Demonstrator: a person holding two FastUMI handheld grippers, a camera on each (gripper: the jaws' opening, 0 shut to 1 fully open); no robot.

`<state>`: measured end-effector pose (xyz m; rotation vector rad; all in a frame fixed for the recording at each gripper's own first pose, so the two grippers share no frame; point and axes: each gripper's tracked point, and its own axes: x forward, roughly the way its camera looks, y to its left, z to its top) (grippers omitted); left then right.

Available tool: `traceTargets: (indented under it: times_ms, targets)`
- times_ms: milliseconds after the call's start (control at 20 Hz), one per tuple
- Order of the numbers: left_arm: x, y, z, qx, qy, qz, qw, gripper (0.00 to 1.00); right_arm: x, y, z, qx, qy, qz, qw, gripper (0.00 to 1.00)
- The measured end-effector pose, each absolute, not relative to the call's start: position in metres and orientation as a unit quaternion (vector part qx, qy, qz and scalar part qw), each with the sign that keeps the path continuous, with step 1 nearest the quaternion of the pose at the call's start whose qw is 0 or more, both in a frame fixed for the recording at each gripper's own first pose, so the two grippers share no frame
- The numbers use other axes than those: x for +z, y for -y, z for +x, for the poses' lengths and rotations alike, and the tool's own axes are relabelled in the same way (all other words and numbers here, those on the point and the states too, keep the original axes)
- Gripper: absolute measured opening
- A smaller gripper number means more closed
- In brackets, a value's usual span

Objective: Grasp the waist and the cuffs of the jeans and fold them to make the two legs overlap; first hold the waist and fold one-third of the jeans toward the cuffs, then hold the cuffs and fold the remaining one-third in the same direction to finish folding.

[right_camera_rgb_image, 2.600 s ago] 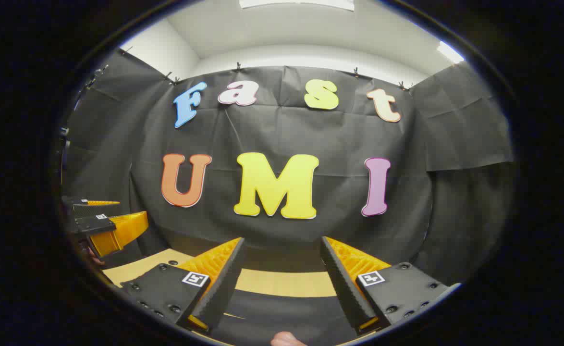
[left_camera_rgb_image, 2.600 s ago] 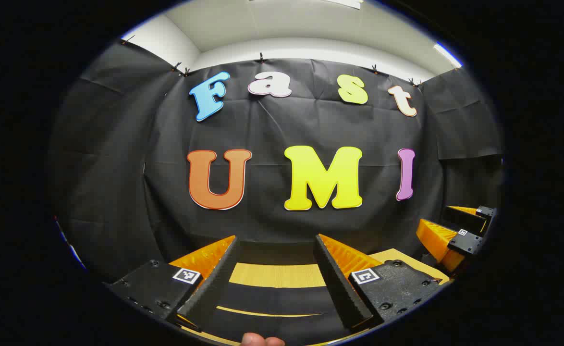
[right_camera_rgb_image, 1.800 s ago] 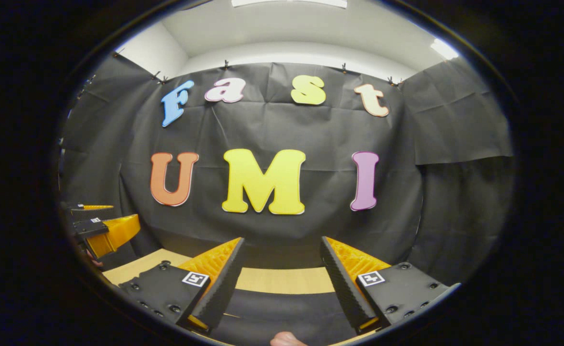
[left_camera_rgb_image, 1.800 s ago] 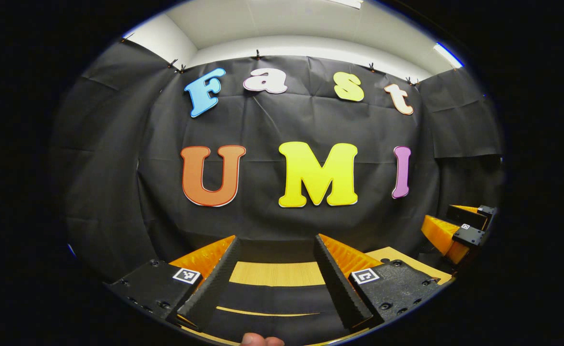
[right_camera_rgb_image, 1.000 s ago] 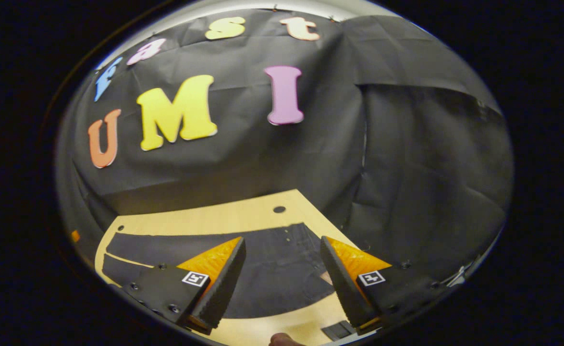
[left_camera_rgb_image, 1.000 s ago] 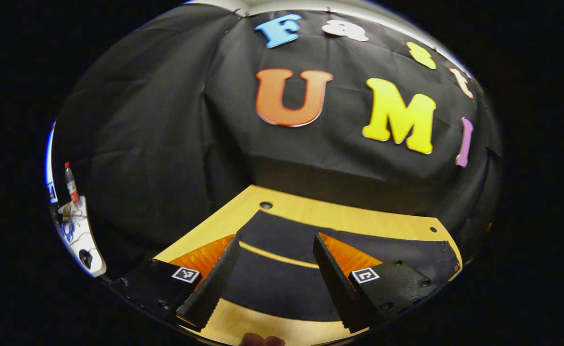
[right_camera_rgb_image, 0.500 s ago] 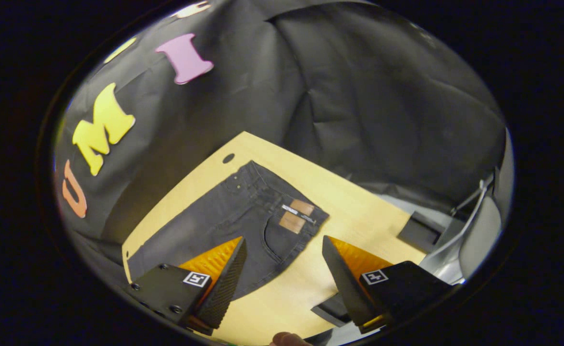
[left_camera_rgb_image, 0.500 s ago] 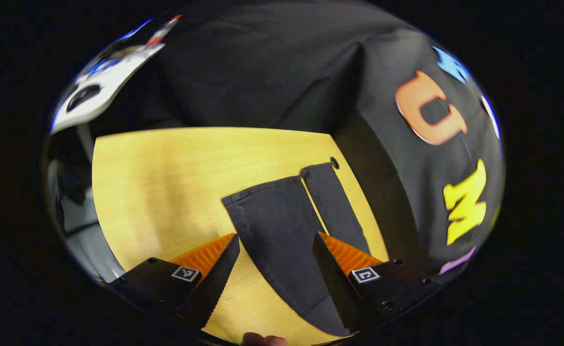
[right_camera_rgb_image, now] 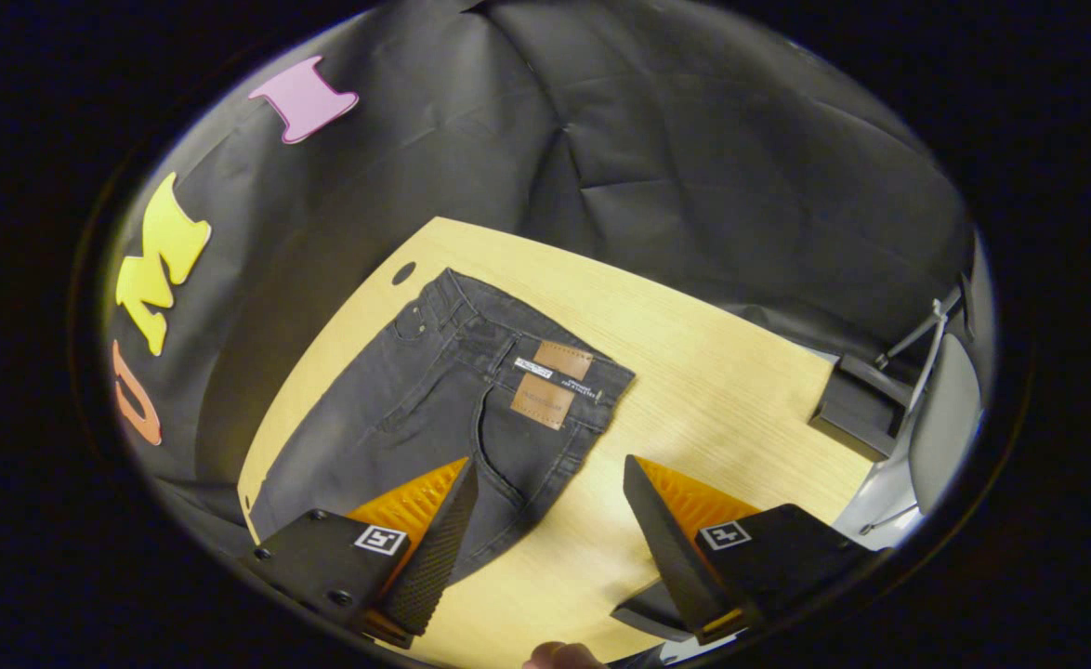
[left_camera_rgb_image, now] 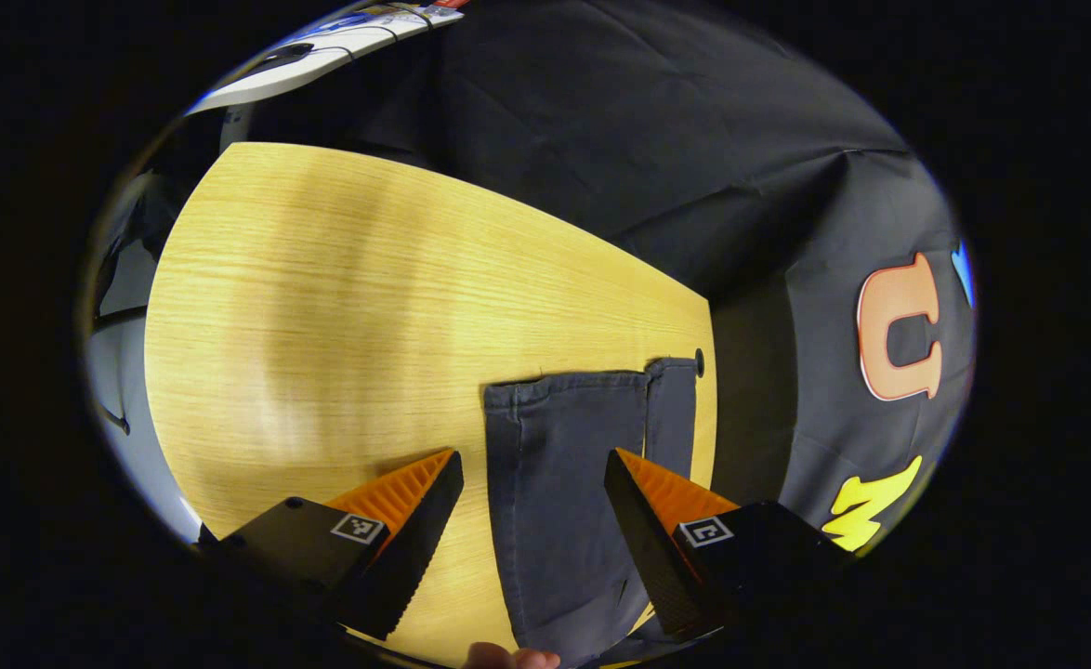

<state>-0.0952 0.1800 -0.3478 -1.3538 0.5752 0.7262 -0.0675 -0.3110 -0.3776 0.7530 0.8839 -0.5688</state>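
Wooden surface [left_camera_rgb_image: 341, 307]: black jeans [right_camera_rgb_image: 434, 400] flat, denim limp and heavy. Your left hand-held gripper [left_camera_rgb_image: 532, 520] and right hand-held gripper [right_camera_rgb_image: 550, 530] are wide, empty; pinch cuffs [left_camera_rgb_image: 583, 386] and waist [right_camera_rgb_image: 545, 358].

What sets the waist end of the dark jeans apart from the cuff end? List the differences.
The waist end of the dark grey denim jeans carries brown tags, a waistband and pocket seams; the cuff end is plain, with only stitched hems. The waist end is one broad piece, the cuff end two separate legs side by side. Both lie flat on the light wooden table, each below an open gripper.
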Motion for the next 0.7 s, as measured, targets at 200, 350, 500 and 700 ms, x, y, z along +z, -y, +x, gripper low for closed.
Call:
traceTargets:
  times_ms: [200,350,500,700]
  targets:
    - [-0.356,-0.179,-0.078,0.327,-0.271,-0.583,0.693,0.99,-0.392,0.308,-0.061,-0.275,-0.420,0.361,0.786,0.98]
    - [-0.358,-0.181,-0.067,0.325,-0.275,-0.576,0.698,0.99,-0.401,0.303,-0.054,-0.275,-0.427,0.360,0.783,0.98]
    - [-0.359,-0.182,-0.058,0.322,-0.278,-0.572,0.702,0.99,-0.402,0.303,-0.042,-0.277,-0.424,0.359,0.784,0.98]
    - [-0.359,-0.181,-0.047,0.312,-0.279,-0.570,0.707,0.99,-0.407,0.305,-0.033,-0.282,-0.429,0.338,0.789,0.98]
